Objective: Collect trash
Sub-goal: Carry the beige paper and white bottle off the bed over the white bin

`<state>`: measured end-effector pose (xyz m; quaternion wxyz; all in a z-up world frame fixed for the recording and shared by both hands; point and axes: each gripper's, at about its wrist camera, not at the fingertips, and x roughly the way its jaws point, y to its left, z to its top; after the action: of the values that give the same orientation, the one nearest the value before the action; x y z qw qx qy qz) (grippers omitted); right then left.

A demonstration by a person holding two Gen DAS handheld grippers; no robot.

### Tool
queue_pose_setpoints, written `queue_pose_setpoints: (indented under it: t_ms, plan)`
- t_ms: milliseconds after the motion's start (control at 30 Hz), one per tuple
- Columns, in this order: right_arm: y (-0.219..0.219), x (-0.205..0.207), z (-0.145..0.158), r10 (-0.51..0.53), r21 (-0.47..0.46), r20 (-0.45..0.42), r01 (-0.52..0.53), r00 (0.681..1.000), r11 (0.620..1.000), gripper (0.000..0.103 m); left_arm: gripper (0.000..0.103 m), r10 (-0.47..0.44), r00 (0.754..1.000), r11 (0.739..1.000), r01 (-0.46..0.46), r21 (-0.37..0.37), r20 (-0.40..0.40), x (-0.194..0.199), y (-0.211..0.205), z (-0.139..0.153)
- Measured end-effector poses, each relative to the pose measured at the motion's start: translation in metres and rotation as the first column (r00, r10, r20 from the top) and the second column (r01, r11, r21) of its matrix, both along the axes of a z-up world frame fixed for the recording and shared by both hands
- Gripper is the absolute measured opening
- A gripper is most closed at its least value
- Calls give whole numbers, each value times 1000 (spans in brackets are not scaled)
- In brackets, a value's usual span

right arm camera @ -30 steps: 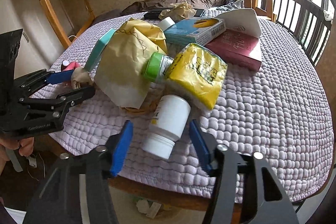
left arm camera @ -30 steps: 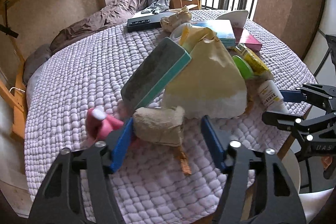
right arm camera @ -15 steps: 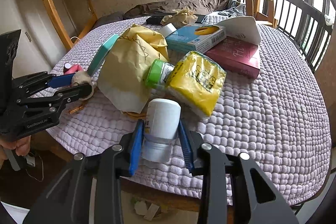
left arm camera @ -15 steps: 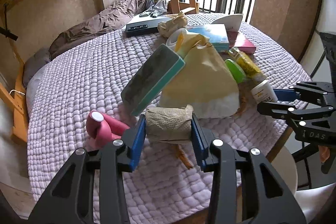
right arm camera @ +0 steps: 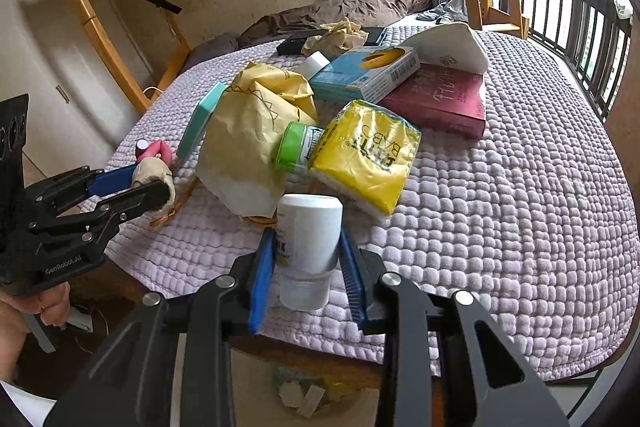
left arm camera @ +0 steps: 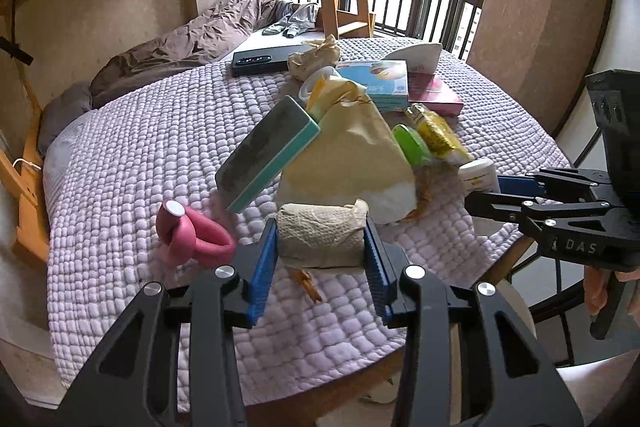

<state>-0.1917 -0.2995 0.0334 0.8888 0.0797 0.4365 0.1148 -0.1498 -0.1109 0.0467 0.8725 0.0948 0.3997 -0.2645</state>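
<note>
My left gripper is shut on a crumpled beige paper wad, held just above the quilted lilac table cover. From the right wrist view the same wad shows between the left gripper's blue pads. My right gripper is shut on a white plastic bottle near the table's front edge; the bottle peeks out beside the right gripper in the left wrist view. Behind lie a yellow paper bag, a green-capped jar and a yellow wrapper.
A teal-edged block leans on the bag, and a pink object lies left of the wad. Books, a blue box, another paper wad and a black device sit farther back. Trash lies below the table edge.
Both grippers closed: the left on the paper wad, the right on the white bottle. The left gripper has since lifted the wad slightly off the cover.
</note>
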Motion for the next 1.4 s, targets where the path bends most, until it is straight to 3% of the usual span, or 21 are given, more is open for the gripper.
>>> queue_pose_setpoints:
  t_ms: [733,1400]
  plan:
    - [0,-54,18,62,8,-14,-62,998,998,32,43,-35,998,999,35,-8,-53,-41,1,3]
    - [11,-97,1,127,38,-102,-124,987,992,32,43,-115,986,993,116,1,-122,-81,-3,-11]
